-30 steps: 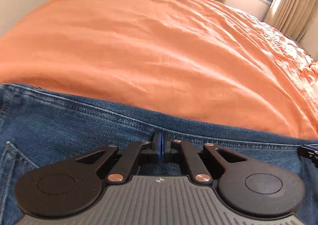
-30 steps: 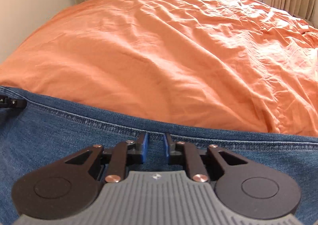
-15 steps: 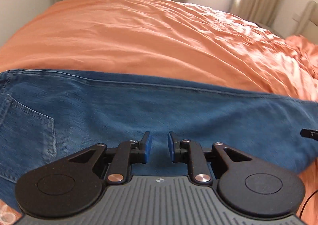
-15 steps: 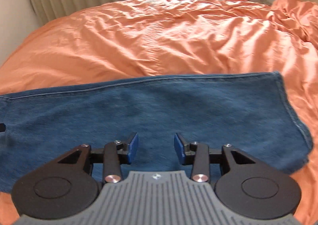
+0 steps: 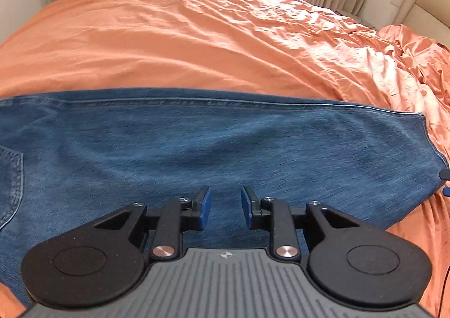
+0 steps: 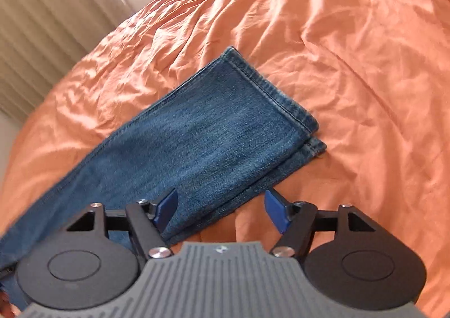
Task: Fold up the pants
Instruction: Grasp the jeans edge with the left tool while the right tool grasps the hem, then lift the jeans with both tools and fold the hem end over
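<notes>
moved: both tongs let go of the far seam of the jeans (image 5: 225, 143) and pulled back toward us; a second ago we had them pinched at that edge, now more denim shows ahead of each.
left tongs (image 5: 225, 209): released, jaws opening, nothing between the pads, hovering over mid-leg denim.
right tongs (image 6: 220, 212): released, jaws opening wide; rolled, so the jeans run diagonally in its view. Near long edge of the jeans shows in the gap, pads not pressing it.
meaning: we judge the lengthwise fold done, legs stacked, hems (image 6: 284, 110) nearly flush; next likely a crosswise fold.
jeans vs tongs: flat on the orange bedspread (image 5: 197, 45); hems just ahead of the right tongs; back pocket (image 5: 11, 177) left of the left tongs.
</notes>
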`<state>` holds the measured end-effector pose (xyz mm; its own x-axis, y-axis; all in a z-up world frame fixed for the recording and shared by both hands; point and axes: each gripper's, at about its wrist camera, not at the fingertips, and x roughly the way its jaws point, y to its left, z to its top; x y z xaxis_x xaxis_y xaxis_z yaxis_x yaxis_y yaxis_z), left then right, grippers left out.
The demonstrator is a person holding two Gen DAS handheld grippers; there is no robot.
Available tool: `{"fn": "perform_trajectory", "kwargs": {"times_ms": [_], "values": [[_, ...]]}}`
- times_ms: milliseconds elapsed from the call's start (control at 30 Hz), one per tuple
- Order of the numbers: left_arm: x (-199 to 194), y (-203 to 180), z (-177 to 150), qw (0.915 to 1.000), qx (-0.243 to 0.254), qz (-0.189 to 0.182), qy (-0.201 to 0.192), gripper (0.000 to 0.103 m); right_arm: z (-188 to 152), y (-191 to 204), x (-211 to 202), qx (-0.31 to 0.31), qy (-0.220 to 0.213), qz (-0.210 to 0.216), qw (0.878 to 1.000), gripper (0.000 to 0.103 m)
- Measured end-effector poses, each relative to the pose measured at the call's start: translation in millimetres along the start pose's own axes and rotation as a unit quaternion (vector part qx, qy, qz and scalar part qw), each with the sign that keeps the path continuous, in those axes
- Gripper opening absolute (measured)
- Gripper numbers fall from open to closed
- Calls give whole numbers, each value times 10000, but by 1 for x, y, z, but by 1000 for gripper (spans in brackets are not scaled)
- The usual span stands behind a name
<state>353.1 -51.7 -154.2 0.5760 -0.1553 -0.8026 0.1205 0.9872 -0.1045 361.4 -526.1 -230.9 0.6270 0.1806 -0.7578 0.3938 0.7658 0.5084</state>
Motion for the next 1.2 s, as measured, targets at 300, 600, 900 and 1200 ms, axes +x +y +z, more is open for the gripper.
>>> {"fn": "perform_trajectory", "kwargs": {"times_ms": [300,600,900,1200], "values": [[31,-50,15,9983,96,-564,88,32,8,-56,14,1571,-61,736,9848,68],[65,-81,21,9974,198,-645,270,29,17,-99,29,2212,-266,1267,9666,54],[75,-106,30,9955,474,-814,65,15,32,-97,13,1519,-598,1400,9766,1],[111,-124,72,9929,1006,-628,71,5,39,-84,12,1118,-615,1221,9843,1]]}}
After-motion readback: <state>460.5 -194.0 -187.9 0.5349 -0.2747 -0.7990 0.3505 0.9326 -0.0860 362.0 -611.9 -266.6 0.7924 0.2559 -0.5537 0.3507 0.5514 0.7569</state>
